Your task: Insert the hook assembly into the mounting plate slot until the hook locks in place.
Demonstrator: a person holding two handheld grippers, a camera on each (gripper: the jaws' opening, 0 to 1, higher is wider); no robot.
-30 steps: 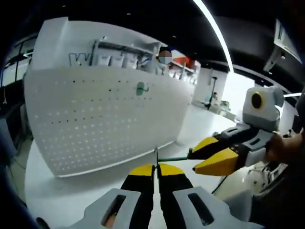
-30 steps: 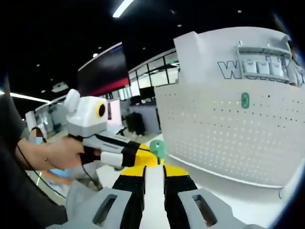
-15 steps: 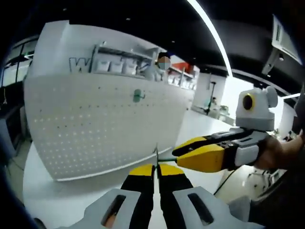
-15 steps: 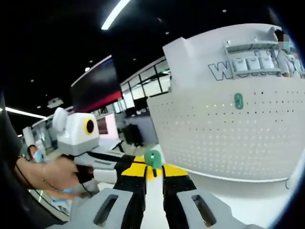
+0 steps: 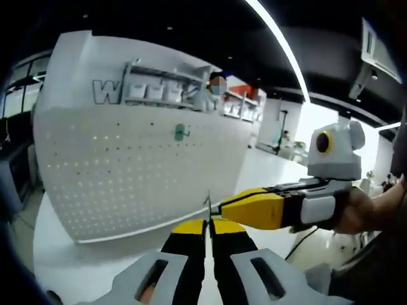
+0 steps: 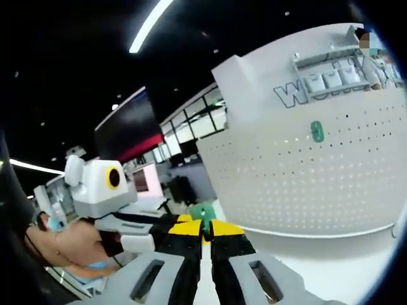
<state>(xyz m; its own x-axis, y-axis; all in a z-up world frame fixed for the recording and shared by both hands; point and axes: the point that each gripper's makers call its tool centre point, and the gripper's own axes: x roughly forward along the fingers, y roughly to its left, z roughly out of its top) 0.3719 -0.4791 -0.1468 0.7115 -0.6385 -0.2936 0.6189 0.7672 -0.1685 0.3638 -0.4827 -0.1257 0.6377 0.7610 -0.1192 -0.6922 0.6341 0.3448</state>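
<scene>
Fingers (image 6: pixel 203 230) pinching green hook (image 6: pixel 203 213)

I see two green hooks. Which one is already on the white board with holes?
The small green hook high on the pegboard, below the lettering. The other green hook is off the board, pinched between both tools.

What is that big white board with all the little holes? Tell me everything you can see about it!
The white pegboard is a big upright panel dotted with rows of small round holes. It looks smooth, like painted metal or plastic. It stands on a white tabletop. One small green hook already hangs on it, high up. Above the holes sits a plain white part with grey lettering. Neither gripper touches it.
</scene>
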